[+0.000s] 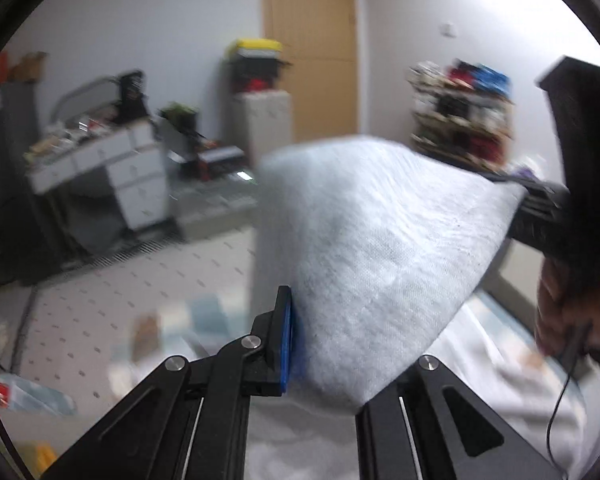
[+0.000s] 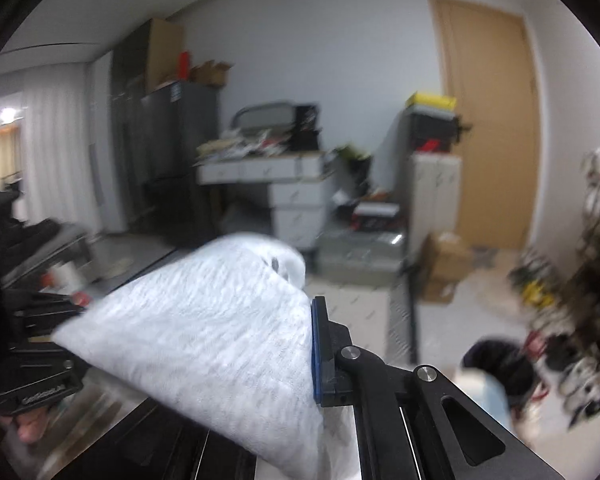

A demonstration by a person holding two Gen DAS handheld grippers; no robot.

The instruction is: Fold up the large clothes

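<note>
Garment: I see the white textured cloth (image 1: 372,248) lifted and stretched between both tools, above the pale bed (image 1: 512,392) | left hand-held gripper (image 1: 324,344): I read it clamped on the cloth's near-left edge | right hand-held gripper (image 2: 276,360): clamped on the opposite edge | blue pad (image 2: 317,350) pressed against fabric.

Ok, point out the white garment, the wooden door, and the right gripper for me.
white garment (image 1: 372,240), left wrist view, middle of the raised fabric.
wooden door (image 2: 488,140), right wrist view, centre of the door panel.
right gripper (image 1: 540,200), left wrist view, where its jaws meet the garment's corner.
</note>
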